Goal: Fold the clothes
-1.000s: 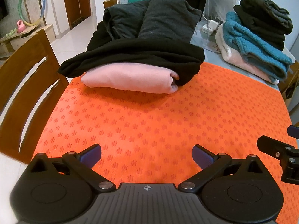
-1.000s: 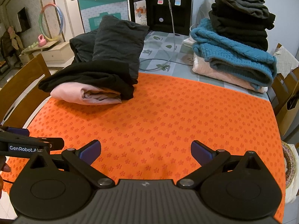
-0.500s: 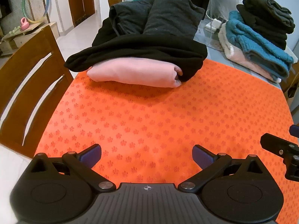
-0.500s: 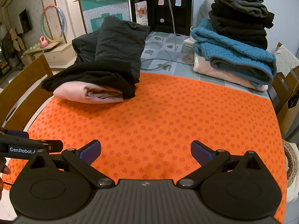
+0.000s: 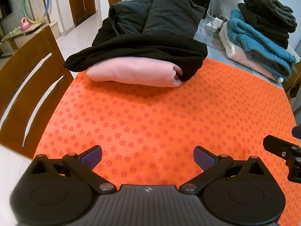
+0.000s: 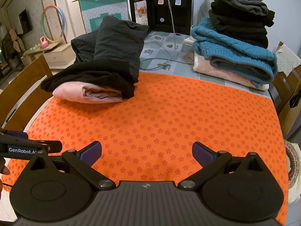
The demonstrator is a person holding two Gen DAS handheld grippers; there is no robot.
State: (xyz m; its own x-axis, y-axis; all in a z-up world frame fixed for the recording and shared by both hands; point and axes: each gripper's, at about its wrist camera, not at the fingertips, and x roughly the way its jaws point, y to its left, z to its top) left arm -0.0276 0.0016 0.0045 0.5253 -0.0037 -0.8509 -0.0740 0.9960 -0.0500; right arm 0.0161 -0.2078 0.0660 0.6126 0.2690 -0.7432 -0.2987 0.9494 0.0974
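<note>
Orange mat [image 5: 150, 116] as landmark: bare in the middle. Left tongs [image 5: 147, 155] and right tongs [image 6: 146, 153] both spread wide, gripping nothing, low over mat's near edge. Pink garment [image 5: 131, 73] folded at mat's far-left corner, black garment [image 5: 139, 50] draped on top, grey pile [image 5: 169, 13] leaning behind. Finished stack [image 6: 235, 43] beyond mat's far-right corner, on desk [image 6: 161, 56]. Risks: grabbing black layer w/ pink underneath drags both; grey pile prob. topples; cable [image 6: 173, 37] behind mat could snag.

Both wrist views low, facing forward; share orange mat [image 5: 150, 113], clothes.
</note>
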